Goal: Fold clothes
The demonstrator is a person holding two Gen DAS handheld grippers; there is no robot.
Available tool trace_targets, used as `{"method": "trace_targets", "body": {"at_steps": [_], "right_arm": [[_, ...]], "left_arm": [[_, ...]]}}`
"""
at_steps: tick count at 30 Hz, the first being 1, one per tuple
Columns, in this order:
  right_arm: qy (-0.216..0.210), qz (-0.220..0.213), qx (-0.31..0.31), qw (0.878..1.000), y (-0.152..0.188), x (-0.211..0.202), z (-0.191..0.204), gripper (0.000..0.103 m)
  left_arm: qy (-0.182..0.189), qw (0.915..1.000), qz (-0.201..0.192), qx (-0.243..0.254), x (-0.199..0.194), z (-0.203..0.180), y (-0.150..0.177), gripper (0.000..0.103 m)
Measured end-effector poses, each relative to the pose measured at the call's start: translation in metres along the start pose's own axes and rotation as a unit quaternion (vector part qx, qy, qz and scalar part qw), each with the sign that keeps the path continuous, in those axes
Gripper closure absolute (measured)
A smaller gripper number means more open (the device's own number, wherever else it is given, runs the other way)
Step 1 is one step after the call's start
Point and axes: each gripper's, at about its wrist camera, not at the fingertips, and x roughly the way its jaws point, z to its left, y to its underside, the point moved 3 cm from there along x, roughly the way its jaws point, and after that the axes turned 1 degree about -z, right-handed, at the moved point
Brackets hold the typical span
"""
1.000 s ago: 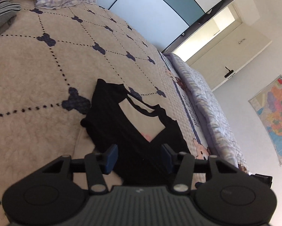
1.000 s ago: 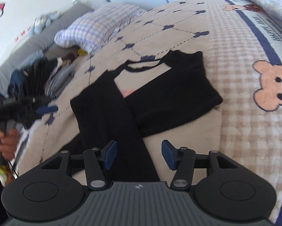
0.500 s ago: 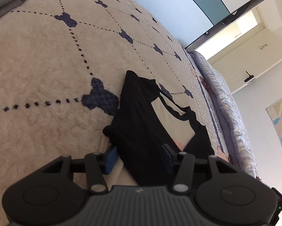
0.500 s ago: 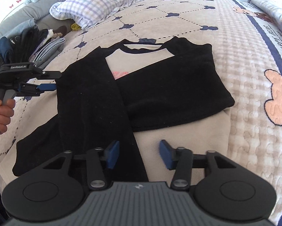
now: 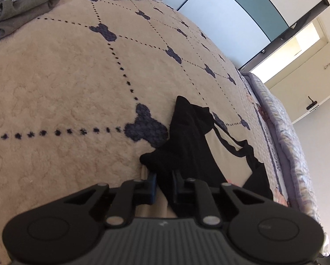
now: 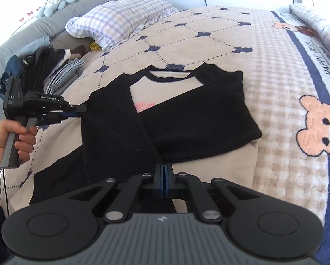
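Note:
A cream shirt with black sleeves [image 6: 198,114] lies flat on the bed blanket [image 6: 209,39], both sleeves folded across its front. In the left wrist view its black left edge [image 5: 187,145] bunches up between the pads of my left gripper [image 5: 164,183], whose jaws are closing on it. The right wrist view shows that same left gripper [image 6: 83,109] at the shirt's left side, held by a person's hand [image 6: 1,137]. My right gripper [image 6: 164,172] is shut at the shirt's near hem, where the black sleeve meets the cream body, pinching the cloth.
A checked pillow [image 6: 118,24] lies at the head of the bed. A pile of folded grey and dark clothes [image 6: 52,70] sits at the left, also in the left wrist view [image 5: 21,6]. A rolled quilt [image 5: 286,132] runs along the bed's far edge.
Both grippers went from open to closed. The left one dropped to the shirt's left edge and took the black cloth. The right one closed at the near hem.

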Motion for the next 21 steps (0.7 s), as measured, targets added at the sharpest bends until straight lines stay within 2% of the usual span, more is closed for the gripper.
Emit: {"method": "trace_targets", "body": {"at_steps": [2, 6, 9, 10, 13, 14, 16, 19, 21], "right_arm": [[-0.007, 0.014, -0.007, 1.0, -0.001, 0.005, 0.002, 0.101], [-0.012, 0.034, -0.018, 0.999, -0.004, 0.01, 0.0, 0.099], [-0.004, 0.002, -0.012, 1.0, -0.015, 0.004, -0.007, 0.095], [-0.004, -0.014, -0.006, 1.0, -0.02, 0.002, -0.01, 0.091], [-0.027, -0.035, 0.008, 0.999, -0.031, 0.01, -0.007, 0.065], [-0.031, -0.036, 0.006, 0.999, -0.034, 0.016, -0.003, 0.064], [-0.036, -0.033, 0.002, 0.999, -0.039, 0.03, 0.004, 0.064], [-0.029, 0.0, -0.008, 1.0, -0.041, 0.055, 0.013, 0.067], [-0.024, 0.033, -0.027, 0.999, -0.038, 0.068, 0.017, 0.089]], "left_arm": [[0.003, 1.0, -0.003, 0.002, -0.004, -0.001, 0.001, 0.089], [0.042, 0.9991, 0.0, 0.001, -0.01, -0.003, -0.001, 0.089], [0.07, 0.9971, -0.009, -0.029, -0.014, 0.004, -0.009, 0.089], [0.074, 0.9963, -0.008, -0.042, -0.013, 0.007, -0.011, 0.089], [0.085, 0.9936, 0.003, -0.074, -0.006, 0.015, -0.013, 0.089], [0.087, 0.9932, 0.006, -0.077, -0.005, 0.015, -0.012, 0.088], [0.084, 0.9934, 0.009, -0.078, -0.002, 0.015, -0.01, 0.088], [0.033, 0.9975, 0.002, -0.062, -0.002, 0.018, -0.009, 0.088], [0.002, 0.9989, -0.005, -0.046, -0.003, 0.019, -0.007, 0.088]]}}
